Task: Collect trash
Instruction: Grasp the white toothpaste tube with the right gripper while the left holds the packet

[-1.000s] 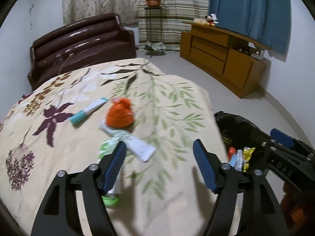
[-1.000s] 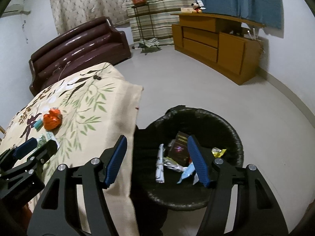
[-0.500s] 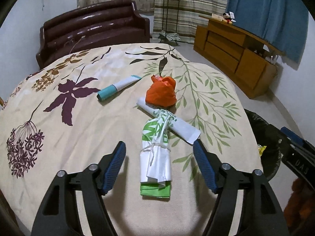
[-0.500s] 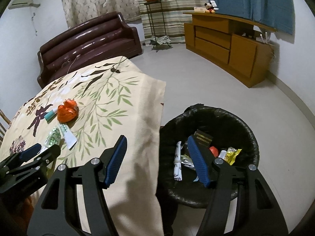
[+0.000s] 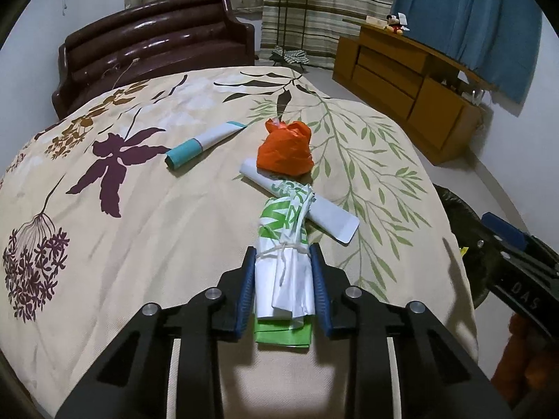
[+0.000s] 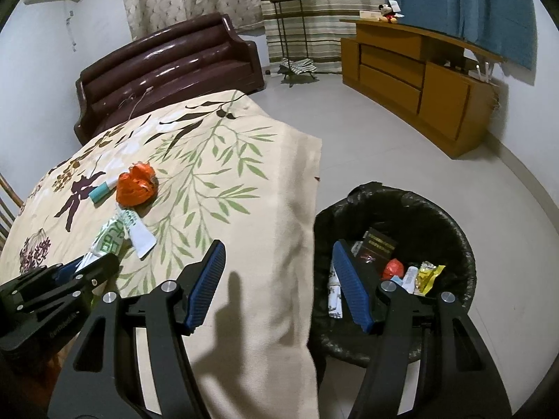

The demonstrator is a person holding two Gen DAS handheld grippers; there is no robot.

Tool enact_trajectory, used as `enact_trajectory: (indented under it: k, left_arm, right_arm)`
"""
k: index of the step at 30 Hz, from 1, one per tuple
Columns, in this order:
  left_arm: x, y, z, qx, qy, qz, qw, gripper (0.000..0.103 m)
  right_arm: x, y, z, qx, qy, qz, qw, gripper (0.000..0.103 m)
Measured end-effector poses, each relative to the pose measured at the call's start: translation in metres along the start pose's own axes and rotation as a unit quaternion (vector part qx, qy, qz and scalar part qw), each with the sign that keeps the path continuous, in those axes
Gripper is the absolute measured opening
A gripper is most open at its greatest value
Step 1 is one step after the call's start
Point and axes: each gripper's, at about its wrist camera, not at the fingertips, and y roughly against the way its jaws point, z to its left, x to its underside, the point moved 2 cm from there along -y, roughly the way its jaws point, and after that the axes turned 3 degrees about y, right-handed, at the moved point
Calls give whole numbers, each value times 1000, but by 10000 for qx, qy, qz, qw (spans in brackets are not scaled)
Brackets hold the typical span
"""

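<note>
Green-and-white bag bundle [image 5: 283,255], tied with string, lying on the cloth-covered bench [image 5: 146,216] partly over a white tube [image 5: 321,209]: left tool [image 5: 281,279] clamps its bunched white end, probably light, soft and compressible, while right tool [image 6: 276,282] gapes empty beside the bin [image 6: 450,216].

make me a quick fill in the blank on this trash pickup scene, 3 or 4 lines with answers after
1. The left claw is shut on the tied green and white ____.
2. The crumpled bag beside the white tube is ____ in colour.
3. The bin on the floor is lined with a ____ bag.
4. The right claw is ____ and holds nothing.

Answers: bag; orange; black; open
</note>
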Motion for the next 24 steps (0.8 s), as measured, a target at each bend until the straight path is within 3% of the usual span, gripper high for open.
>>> enact_trajectory:
  k: [24]
  left_arm:
    - [0, 24, 111, -716, 717, -243, 9946, 31]
  right_arm:
    - [-17, -26, 103, -654, 744, 252, 9948, 62]
